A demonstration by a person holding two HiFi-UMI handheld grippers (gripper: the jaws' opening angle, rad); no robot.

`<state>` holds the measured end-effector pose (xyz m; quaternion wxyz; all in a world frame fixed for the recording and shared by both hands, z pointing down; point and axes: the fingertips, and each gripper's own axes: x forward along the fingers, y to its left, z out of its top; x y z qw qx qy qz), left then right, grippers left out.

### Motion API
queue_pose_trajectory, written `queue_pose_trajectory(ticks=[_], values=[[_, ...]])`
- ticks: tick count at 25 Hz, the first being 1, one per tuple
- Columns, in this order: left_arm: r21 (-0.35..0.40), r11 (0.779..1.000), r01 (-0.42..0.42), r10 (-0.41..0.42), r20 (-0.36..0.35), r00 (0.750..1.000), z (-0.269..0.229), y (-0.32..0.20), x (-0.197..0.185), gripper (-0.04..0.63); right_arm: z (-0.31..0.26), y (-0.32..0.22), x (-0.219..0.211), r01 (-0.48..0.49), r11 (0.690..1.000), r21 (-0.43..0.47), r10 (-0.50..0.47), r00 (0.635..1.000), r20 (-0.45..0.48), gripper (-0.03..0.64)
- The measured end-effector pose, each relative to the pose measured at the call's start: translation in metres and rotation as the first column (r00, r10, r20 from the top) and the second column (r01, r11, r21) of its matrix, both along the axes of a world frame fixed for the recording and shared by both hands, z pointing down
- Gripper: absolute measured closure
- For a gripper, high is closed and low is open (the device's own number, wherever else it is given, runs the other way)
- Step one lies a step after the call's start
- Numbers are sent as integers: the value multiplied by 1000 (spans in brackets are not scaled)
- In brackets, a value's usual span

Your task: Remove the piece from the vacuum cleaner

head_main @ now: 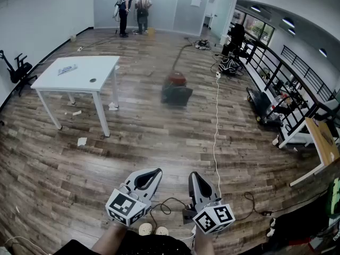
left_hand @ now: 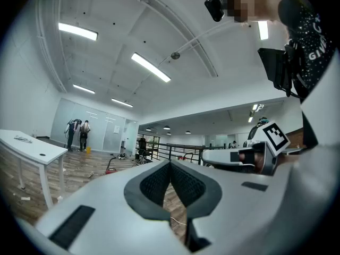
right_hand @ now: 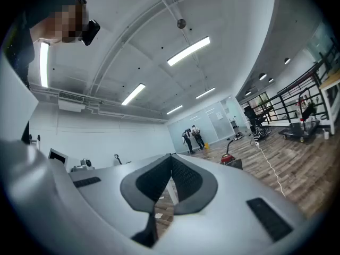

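Standing off, head view: vacuum cleaner (head_main: 176, 87) sits well away across the floor, untouched; its piece looks not yet removed; white cable (head_main: 215, 137) trails along the way; table (head_main: 79, 70) stands clear to the left
Left gripper view: left gripper (left_hand: 170, 163) has its jaws together on nothing; vacuum cleaner far beyond
Right gripper view: right gripper (right_hand: 171, 155) likewise closed, empty; the approach and the whole removal remain

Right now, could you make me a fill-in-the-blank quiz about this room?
The left gripper and right gripper both have jaws ____, holding nothing.
The vacuum cleaner has a round top coloured ____.
The table left of it is ____.
____ people stand far behind it.
Missing words: shut; red; white; two.
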<state>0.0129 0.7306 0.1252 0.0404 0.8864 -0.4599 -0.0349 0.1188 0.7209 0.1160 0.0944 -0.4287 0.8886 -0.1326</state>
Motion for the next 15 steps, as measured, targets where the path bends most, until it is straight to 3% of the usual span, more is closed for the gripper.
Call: queue_pose_trajectory(ticks=[15], values=[[2,1000,-7,7,4,1000,9,-23,-32,586,14,-24,-5,-79,997,-19,80,996,39,606]])
